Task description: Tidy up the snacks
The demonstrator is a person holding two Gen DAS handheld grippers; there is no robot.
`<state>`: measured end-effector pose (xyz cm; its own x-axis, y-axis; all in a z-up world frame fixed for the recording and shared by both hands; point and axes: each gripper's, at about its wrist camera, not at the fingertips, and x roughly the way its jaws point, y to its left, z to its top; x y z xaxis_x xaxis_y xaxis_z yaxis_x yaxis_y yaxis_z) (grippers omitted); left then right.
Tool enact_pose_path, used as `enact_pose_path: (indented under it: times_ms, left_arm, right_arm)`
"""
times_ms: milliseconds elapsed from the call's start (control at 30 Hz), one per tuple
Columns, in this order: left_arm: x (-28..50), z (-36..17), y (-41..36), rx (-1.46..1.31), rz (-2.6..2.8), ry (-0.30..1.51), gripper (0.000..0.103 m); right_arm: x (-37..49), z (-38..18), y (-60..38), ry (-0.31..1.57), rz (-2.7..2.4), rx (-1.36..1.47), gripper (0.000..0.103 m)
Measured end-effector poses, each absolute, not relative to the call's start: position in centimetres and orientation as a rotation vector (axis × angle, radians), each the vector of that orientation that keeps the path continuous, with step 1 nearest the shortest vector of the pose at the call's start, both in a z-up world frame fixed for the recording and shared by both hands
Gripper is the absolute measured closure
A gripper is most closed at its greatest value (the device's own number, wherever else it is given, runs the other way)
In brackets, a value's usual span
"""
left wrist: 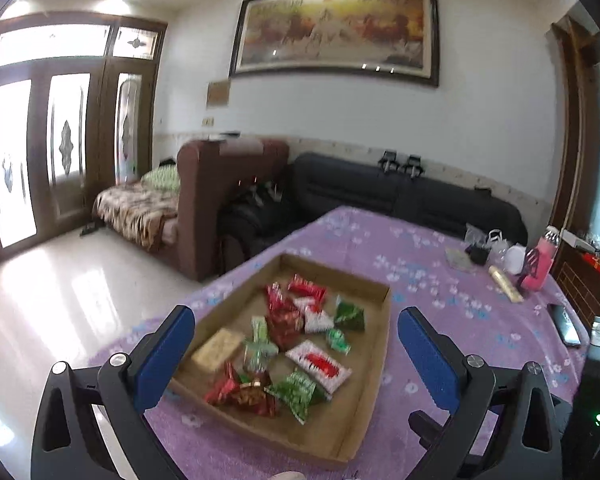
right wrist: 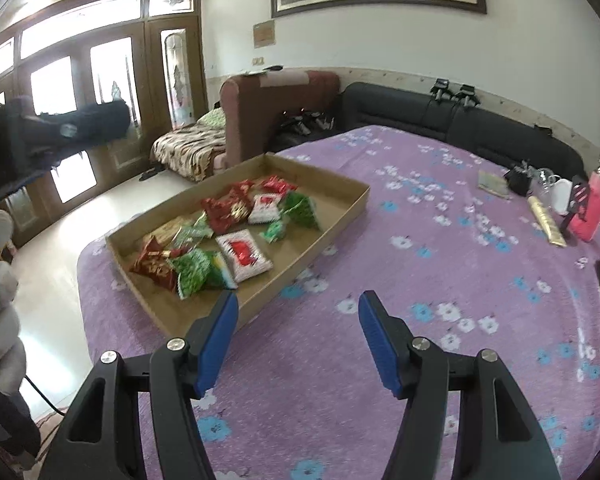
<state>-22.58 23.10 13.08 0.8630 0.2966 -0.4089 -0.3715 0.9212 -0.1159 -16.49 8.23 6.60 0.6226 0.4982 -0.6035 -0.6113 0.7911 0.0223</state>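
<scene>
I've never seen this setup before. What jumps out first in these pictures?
Your eye lands on the shallow cardboard tray on the purple flowered tablecloth, scattered with shiny red, green and white snack packets. Framing it in the foreground are the open blue-padded left gripper and right gripper, both empty. A large framed painting hangs on the far wall.

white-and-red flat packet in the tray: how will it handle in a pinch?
The white-and-red packet looks like a soft foil pouch, so probably light and floppy. Glossy wrap may slip between pads. It lies flat on the cardboard tray, so an edge pinch seems likelier to work.
</scene>
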Motion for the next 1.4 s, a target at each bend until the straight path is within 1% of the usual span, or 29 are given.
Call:
enact_pose_path:
  times_ms: [200, 400, 800, 1400]
  left_arm:
    - [-21.6, 11.2, 23.8, -0.177, 0.420, 0.473, 0.000]
    - [-20.9, 9.6, 25.4, -0.221, 0.433, 0.535, 0.000]
    - [-20.3, 8.4, 27.2, -0.269, 0.405, 0.579, 0.000]
    - [-19.7, 7.5, 27.6, -0.286, 0.400, 0.617, 0.000]
  right_arm:
    - [-16.6, 5.9, 9.6, 0.646, 0.650, -0.221, 0.040]
    - [-16.4, 5.2, 10.9, 0.673, 0.650, -0.243, 0.040]
    - [-16.4, 4.7, 13.0, 0.694, 0.660, -0.276, 0.039]
    - [-16.5, 4.2, 13.8, 0.708, 0.672, -0.298, 0.038]
